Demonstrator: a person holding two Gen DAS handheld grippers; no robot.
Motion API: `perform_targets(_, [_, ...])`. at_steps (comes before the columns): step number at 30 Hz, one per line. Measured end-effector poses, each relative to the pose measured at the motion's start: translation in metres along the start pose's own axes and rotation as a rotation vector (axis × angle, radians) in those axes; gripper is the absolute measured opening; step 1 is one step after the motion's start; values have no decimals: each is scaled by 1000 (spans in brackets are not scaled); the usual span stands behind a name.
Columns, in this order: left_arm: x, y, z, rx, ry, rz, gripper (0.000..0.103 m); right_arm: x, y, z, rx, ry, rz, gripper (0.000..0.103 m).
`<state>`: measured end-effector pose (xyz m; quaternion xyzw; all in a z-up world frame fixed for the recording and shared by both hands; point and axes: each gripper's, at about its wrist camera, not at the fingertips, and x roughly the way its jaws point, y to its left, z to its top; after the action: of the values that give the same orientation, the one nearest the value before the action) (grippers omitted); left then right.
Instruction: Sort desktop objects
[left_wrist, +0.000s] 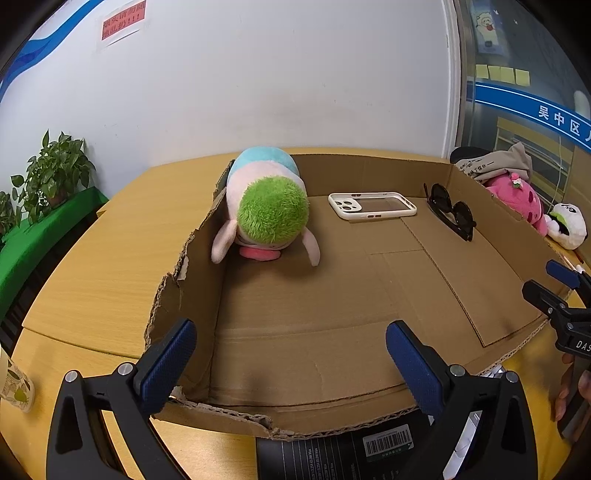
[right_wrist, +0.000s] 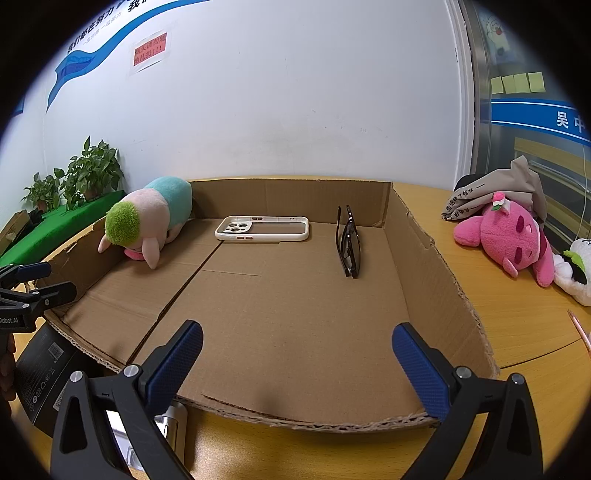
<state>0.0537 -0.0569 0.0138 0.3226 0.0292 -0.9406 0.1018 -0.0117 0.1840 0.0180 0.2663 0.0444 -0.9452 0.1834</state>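
Cardboard tray (right_wrist: 406, 266): holds three items along its far side. Green-haired plush (right_wrist: 147, 218) at 10 o'clock; white phone case (right_wrist: 262, 229) at 12; folded sunglasses (right_wrist: 349, 243) at 1. Outside, unsorted by appearance: pink plush (right_wrist: 506, 236) and panda plush (right_wrist: 576, 269) at 3; black box (left_wrist: 332, 454) at 6. Left gripper (left_wrist: 291, 365) and right gripper (right_wrist: 297, 369): both spread, empty. Sorting judged partway.

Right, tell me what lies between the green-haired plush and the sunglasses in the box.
The white phone case lies flat on the box floor between the green-haired plush and the sunglasses, touching neither. Both wrist views show it.
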Motion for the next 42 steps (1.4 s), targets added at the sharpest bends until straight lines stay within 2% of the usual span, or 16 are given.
perform_targets(9, [-2, 0, -1, -5, -5, -14, 103, 0, 0, 0, 0, 0, -1, 102])
perform_targets(14, [-14, 11, 0, -46, -18, -100, 103, 0, 0, 0, 1, 1, 0, 102])
perform_targets(18, [-36, 33, -5, -170, -21, -200, 103, 2, -1, 0, -4, 7, 21, 102])
perform_targets(22, [-64, 53, -17, -218, -38, -222, 103, -7, 0, 0, -14, 9, 8, 102])
perform_targets(24, [-73, 59, -26, -221, -25, -254, 103, -26, 6, 2, -15, -33, 6, 102])
perform_targets(25, [-75, 61, -30, -222, -15, -268, 103, -36, 11, 3, -20, -48, 33, 102])
perform_targets(29, [-70, 60, -45, -199, 52, -316, 103, -76, 51, -2, -80, -73, 238, 102])
perform_targets(31, [-57, 55, -53, -193, 112, -356, 103, -83, 78, -11, -123, -34, 347, 102])
perform_targets(33, [-49, 50, -60, -187, 155, -393, 103, -80, 109, -23, -171, 45, 446, 102])
perform_targets(36, [-44, 45, -66, -199, 174, -432, 102, -67, 138, -37, -208, 133, 519, 102])
perform_targets(38, [-40, 43, -68, -213, 188, -445, 100, -57, 150, -39, -222, 184, 529, 102])
perform_targets(42, [-26, 44, -78, -250, 253, -474, 90, -35, 170, -46, -240, 268, 528, 101])
